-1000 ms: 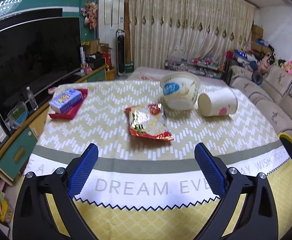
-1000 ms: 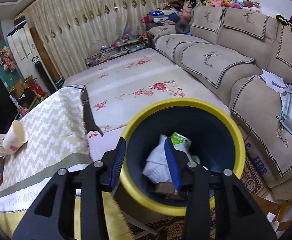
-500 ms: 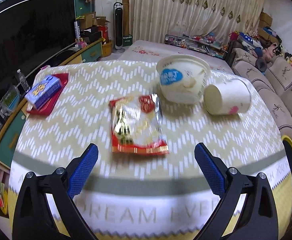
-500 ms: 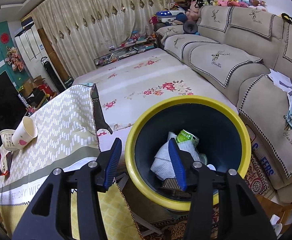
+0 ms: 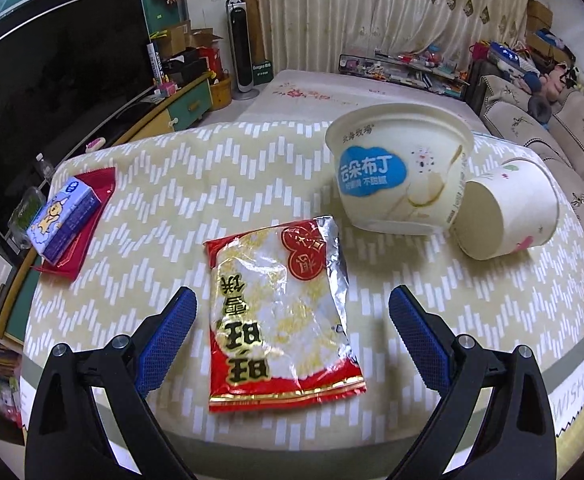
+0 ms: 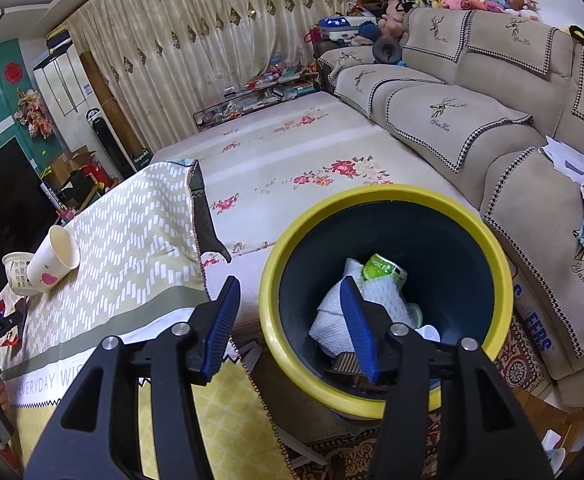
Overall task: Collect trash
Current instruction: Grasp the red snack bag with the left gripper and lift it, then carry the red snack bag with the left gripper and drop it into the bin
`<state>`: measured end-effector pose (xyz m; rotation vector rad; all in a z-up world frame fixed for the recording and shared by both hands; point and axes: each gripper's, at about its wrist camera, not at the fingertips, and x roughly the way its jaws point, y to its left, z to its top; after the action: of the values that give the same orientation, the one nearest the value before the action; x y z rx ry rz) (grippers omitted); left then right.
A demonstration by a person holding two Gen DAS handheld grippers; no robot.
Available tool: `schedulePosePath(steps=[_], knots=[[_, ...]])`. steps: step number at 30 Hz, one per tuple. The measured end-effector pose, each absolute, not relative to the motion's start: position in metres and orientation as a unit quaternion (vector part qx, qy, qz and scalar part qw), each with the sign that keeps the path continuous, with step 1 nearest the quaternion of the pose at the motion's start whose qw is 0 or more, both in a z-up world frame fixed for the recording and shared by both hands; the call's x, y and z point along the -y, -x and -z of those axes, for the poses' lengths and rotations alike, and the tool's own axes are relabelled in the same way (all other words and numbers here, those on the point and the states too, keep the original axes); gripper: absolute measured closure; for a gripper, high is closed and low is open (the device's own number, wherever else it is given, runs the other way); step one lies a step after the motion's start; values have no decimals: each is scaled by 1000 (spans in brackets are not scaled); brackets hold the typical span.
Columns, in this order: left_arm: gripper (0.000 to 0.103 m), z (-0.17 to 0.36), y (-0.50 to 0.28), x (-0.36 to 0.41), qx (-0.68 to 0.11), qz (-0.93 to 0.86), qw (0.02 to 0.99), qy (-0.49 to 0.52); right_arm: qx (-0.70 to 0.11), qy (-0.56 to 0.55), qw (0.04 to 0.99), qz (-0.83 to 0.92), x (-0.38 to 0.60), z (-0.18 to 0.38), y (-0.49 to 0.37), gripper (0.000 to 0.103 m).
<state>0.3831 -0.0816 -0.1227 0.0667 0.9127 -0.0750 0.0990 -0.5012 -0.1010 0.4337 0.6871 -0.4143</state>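
A red and white snack wrapper lies flat on the patterned tablecloth. My left gripper is open, its blue pads either side of the wrapper and above it. Behind it stand a white pudding tub and a tipped paper cup. My right gripper hovers over the near rim of a yellow-rimmed dark bin; its jaws are opening with nothing between them. Crumpled white paper and a green packet lie inside the bin.
A blue tissue pack rests on a red tray at the table's left edge. A TV and cabinet stand to the left. A beige sofa runs behind the bin, and a floral mat covers the floor.
My left gripper moved forward over the table, so the wrapper now sits between its pads. My right gripper's jaws widened above the bin and it pulled back slightly.
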Motion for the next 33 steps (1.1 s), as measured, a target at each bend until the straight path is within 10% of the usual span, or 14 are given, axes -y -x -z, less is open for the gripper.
schedulePosePath(steps=[20,33], knots=[[57,128,-369,78,-434,47,899,-20,-331,-210,900,191,494,97,-100,52],[64,105,-294,71,-419,78,904,-36,-324,-206,905,182,492,89,-94,52]])
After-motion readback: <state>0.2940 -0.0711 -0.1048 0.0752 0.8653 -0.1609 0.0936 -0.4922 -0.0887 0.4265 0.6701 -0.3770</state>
